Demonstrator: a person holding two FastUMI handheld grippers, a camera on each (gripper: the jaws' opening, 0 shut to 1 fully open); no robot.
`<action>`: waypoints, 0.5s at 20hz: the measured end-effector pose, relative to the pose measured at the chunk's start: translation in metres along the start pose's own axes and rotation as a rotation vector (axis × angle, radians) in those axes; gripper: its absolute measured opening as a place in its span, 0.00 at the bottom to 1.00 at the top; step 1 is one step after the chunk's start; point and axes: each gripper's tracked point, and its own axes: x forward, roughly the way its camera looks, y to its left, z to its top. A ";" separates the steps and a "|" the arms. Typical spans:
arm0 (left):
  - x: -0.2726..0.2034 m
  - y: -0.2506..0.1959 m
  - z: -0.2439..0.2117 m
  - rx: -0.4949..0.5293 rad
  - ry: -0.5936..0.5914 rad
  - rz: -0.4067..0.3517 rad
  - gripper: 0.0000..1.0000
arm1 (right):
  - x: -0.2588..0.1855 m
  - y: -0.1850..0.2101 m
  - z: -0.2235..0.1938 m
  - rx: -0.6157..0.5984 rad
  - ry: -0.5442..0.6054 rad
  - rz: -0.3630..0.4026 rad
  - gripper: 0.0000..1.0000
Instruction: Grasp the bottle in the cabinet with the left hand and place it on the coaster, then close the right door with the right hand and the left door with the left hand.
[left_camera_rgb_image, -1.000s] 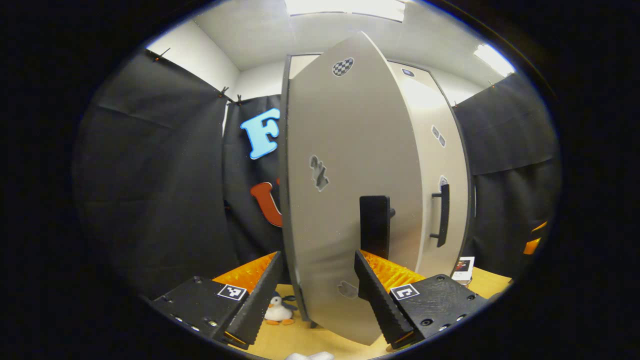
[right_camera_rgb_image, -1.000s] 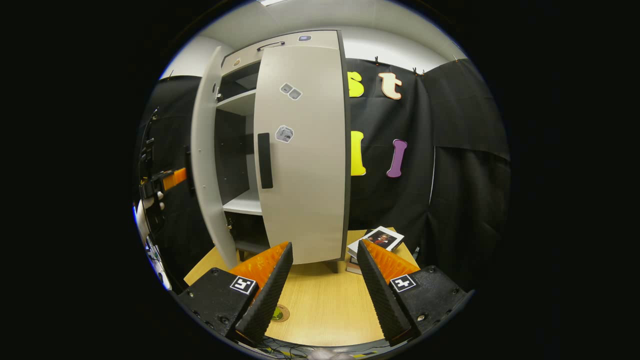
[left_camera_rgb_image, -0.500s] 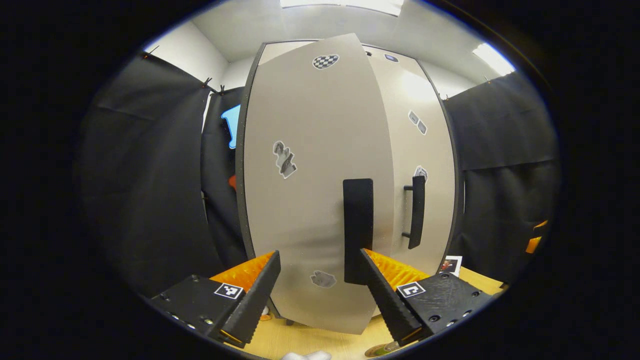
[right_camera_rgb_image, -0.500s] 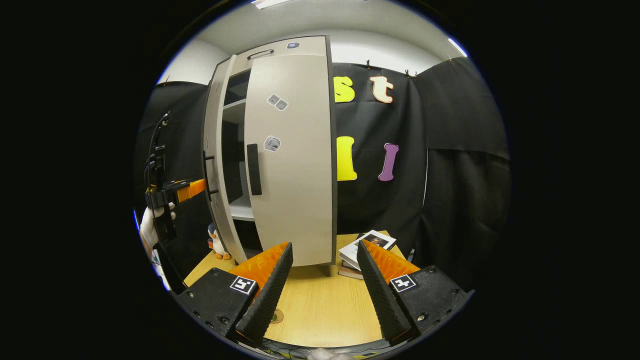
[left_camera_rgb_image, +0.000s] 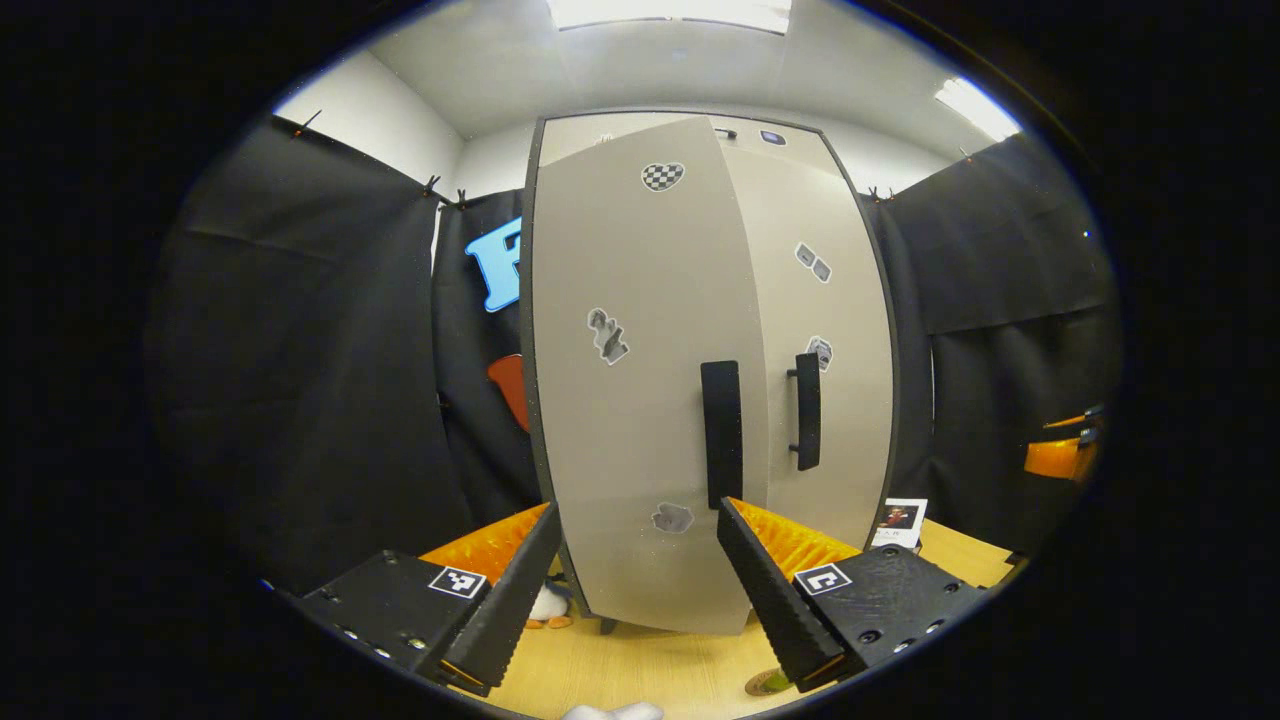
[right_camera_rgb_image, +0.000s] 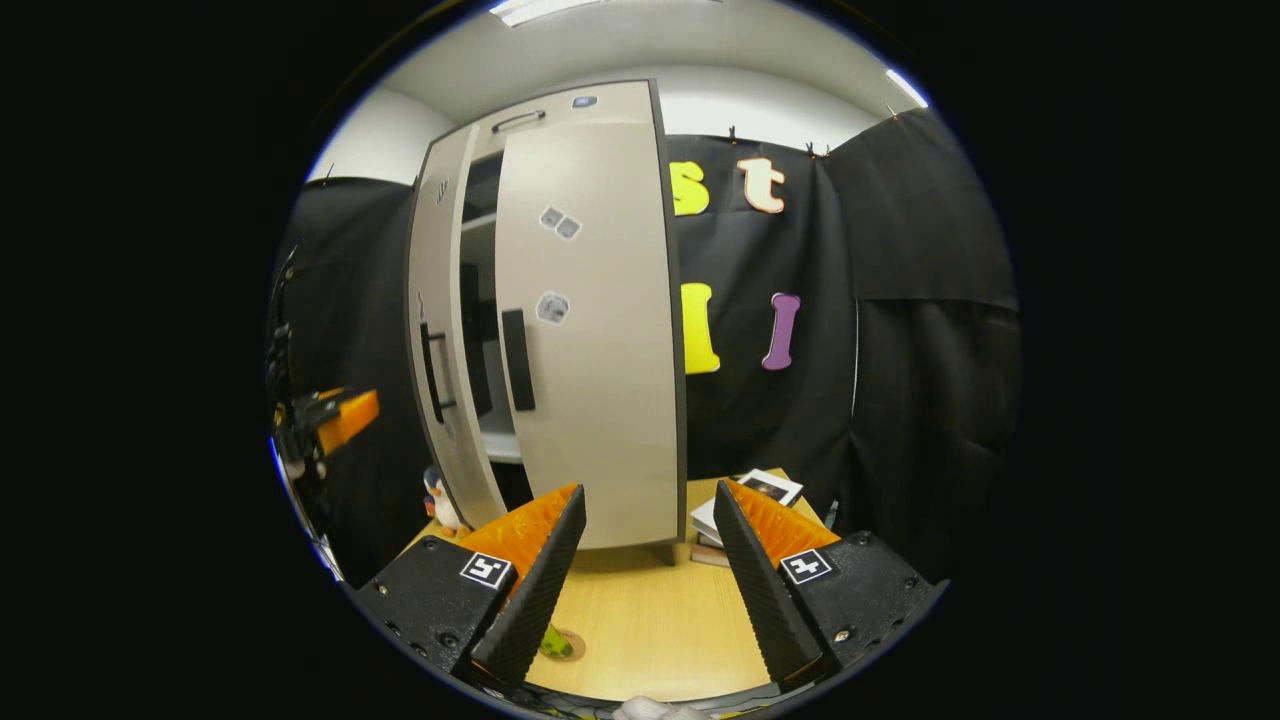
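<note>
The grey cabinet's left door stands nearly closed, its black handle close to the right door's handle. In the right gripper view the right door is closed. A narrow gap beside it still shows an inner shelf behind the left door. My left gripper is open and empty, a little in front of the left door. My right gripper is open and empty, back from the cabinet. A bit of the green bottle shows on the round coaster, mostly hidden by my finger.
A toy penguin stands on the wooden table by the cabinet's left foot. A stack of books lies to the cabinet's right. The left gripper shows at the left of the right gripper view.
The left door has swung from well open to almost closed. My left gripper has drawn back from it. The right door and right gripper have barely moved.
</note>
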 end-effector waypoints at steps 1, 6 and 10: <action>-0.010 0.001 -0.003 0.004 0.008 0.009 0.96 | 0.000 0.004 0.003 0.001 -0.007 0.009 0.80; -0.049 0.003 -0.022 -0.025 0.017 0.052 0.96 | 0.001 0.018 0.009 -0.011 -0.068 0.007 0.81; -0.062 -0.001 -0.038 -0.034 0.039 0.082 0.96 | 0.006 0.034 -0.006 -0.045 -0.049 0.033 0.81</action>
